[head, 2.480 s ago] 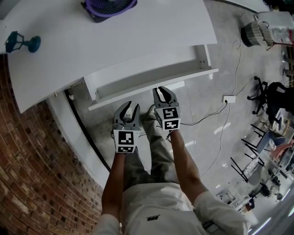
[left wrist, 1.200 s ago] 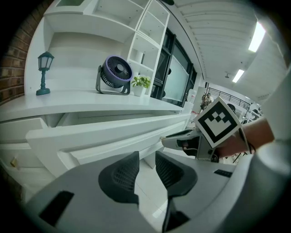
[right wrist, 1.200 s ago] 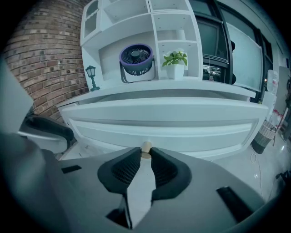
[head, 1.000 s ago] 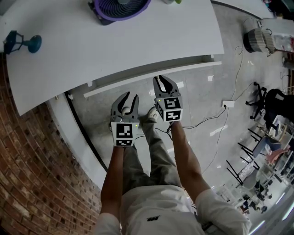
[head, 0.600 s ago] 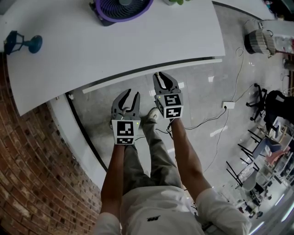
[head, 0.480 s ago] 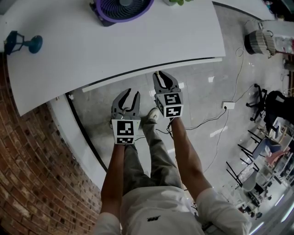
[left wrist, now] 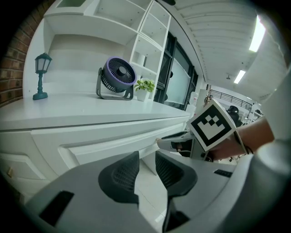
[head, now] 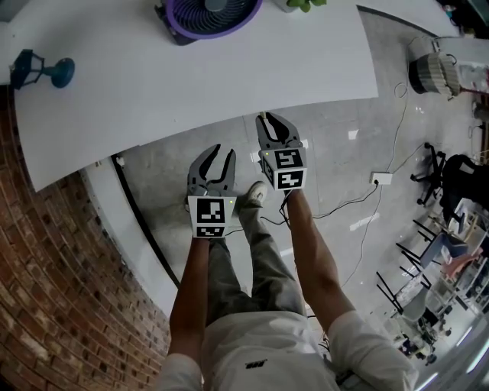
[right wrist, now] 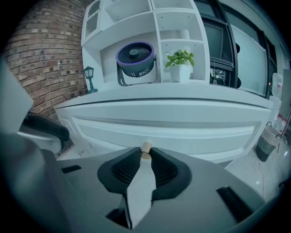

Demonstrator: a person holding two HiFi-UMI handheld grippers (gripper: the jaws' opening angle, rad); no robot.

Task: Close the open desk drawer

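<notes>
The white drawer front [right wrist: 182, 129] sits flush under the white desk top [head: 191, 76]; in the head view it is hidden beneath the desk edge. My right gripper [right wrist: 145, 157] is shut on the drawer's small wooden knob [right wrist: 146, 149], its tips reaching the desk edge [head: 269, 122]. My left gripper [head: 216, 156] hangs a little back from the desk, jaws apart with nothing between them. In the left gripper view the drawer front [left wrist: 104, 143] lies ahead of that gripper [left wrist: 147, 159], and the right gripper [left wrist: 175, 142] touches it from the right.
A purple fan [head: 206, 11], a teal lamp figurine [head: 38, 70] and a potted plant [right wrist: 180, 63] stand on the desk. Brick wall [head: 46, 267] is at the left. A cable and socket [head: 380, 179] lie on the floor at the right, near a basket [head: 432, 72].
The drawer has slid from well open to fully under the desk top. My right gripper moved forward with it on the knob; the left gripper followed slightly.
</notes>
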